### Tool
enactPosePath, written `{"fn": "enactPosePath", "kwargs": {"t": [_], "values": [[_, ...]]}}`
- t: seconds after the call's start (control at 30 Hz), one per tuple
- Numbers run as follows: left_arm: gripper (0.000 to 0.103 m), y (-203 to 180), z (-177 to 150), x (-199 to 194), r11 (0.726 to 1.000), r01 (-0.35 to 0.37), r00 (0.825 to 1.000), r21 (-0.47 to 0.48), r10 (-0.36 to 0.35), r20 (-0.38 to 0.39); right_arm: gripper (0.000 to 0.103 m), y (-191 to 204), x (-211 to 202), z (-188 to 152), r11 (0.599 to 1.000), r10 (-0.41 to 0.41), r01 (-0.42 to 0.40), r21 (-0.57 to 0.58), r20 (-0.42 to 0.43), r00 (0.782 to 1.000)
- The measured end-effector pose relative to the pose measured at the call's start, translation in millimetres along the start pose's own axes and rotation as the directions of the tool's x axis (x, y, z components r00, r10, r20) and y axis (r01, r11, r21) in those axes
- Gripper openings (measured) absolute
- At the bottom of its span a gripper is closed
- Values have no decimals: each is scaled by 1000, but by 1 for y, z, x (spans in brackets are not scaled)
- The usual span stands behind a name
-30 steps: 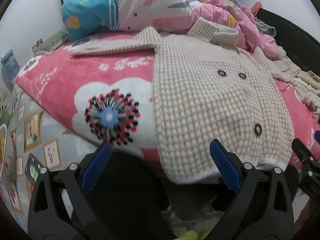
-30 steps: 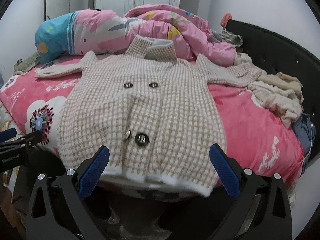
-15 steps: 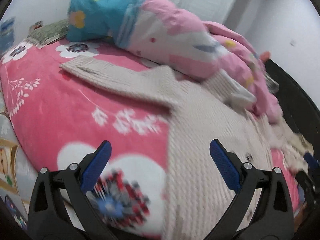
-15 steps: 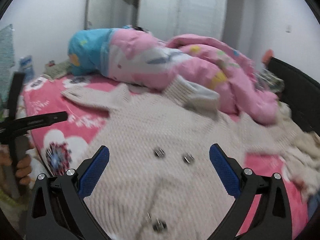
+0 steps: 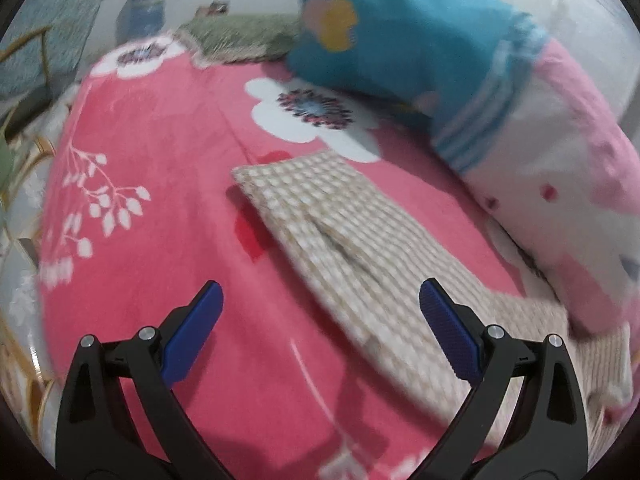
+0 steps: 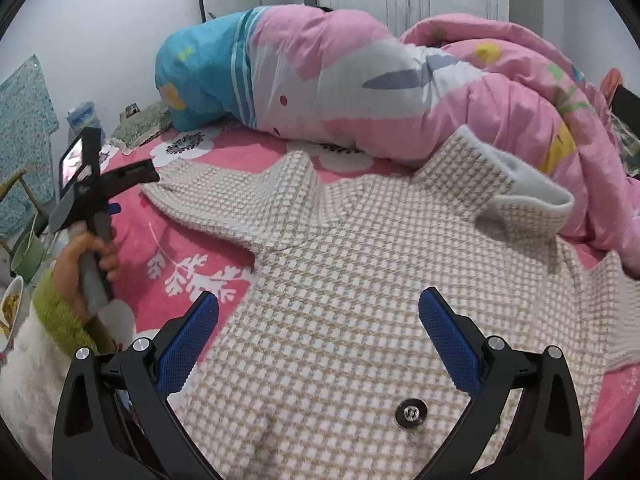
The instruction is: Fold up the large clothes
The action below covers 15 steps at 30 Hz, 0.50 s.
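Observation:
A beige-and-white checked knit coat (image 6: 360,280) lies spread face up on the pink floral bed cover (image 6: 192,232), with its collar (image 6: 516,184) toward the pillows and a dark button (image 6: 410,412) near me. Its left sleeve (image 5: 352,240) stretches out flat, cuff end at the far left. My left gripper (image 5: 320,328) hovers open above that sleeve, nothing between its fingers. Open too, my right gripper (image 6: 318,328) hangs over the coat's chest. In the right wrist view a hand (image 6: 94,256) holds the left gripper's handle at the bed's left side.
A long blue-and-pink pillow (image 6: 280,68) and a bunched pink duvet (image 6: 540,100) lie behind the coat. A folded greenish cloth (image 5: 244,38) sits at the bed's far corner. A green bowl (image 6: 26,258) and a plate stand left of the bed.
Both grippers have moved forward from the coat's hem toward its top. The left one swung out over the left sleeve; the right one came over the chest.

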State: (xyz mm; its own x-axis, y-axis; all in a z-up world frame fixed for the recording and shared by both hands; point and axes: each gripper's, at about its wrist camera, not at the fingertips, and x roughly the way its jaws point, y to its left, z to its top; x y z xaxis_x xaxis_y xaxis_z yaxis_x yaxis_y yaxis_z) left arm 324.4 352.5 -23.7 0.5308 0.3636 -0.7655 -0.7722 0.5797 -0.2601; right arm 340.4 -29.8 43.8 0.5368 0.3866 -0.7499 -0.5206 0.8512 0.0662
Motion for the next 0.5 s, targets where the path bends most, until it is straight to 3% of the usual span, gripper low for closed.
{"fn": "enactPosePath", "kwargs": {"t": [0.07, 0.13, 0.17, 0.23, 0.3, 0.33, 0.5], "values": [[93, 11, 5, 18, 998, -20, 999, -58, 18, -29, 97, 0, 6, -3, 1000, 0, 0, -2, -12, 1000], [62, 23, 6, 35, 992, -33, 997, -121, 25, -68, 97, -1, 12, -5, 1000, -2, 2, -3, -23, 1000], [58, 25, 4, 45, 989, -63, 994, -133, 50, -96, 97, -3, 15, -5, 1000, -6, 6, -3, -29, 1000], [54, 26, 1, 48, 989, -74, 995, -124, 66, -70, 97, -6, 19, -5, 1000, -12, 12, -2, -33, 999], [33, 15, -2, 45, 995, -84, 996, -52, 83, -27, 97, -9, 19, -5, 1000, -17, 17, 4, -33, 999], [16, 9, -2, 43, 996, -82, 997, -26, 81, -17, 97, -11, 18, -4, 1000, -19, 19, 5, -31, 999], [6, -29, 2, 15, 989, -99, 992, 113, 88, 94, 97, -20, 6, -5, 999, -41, 41, 10, -10, 999]]}}
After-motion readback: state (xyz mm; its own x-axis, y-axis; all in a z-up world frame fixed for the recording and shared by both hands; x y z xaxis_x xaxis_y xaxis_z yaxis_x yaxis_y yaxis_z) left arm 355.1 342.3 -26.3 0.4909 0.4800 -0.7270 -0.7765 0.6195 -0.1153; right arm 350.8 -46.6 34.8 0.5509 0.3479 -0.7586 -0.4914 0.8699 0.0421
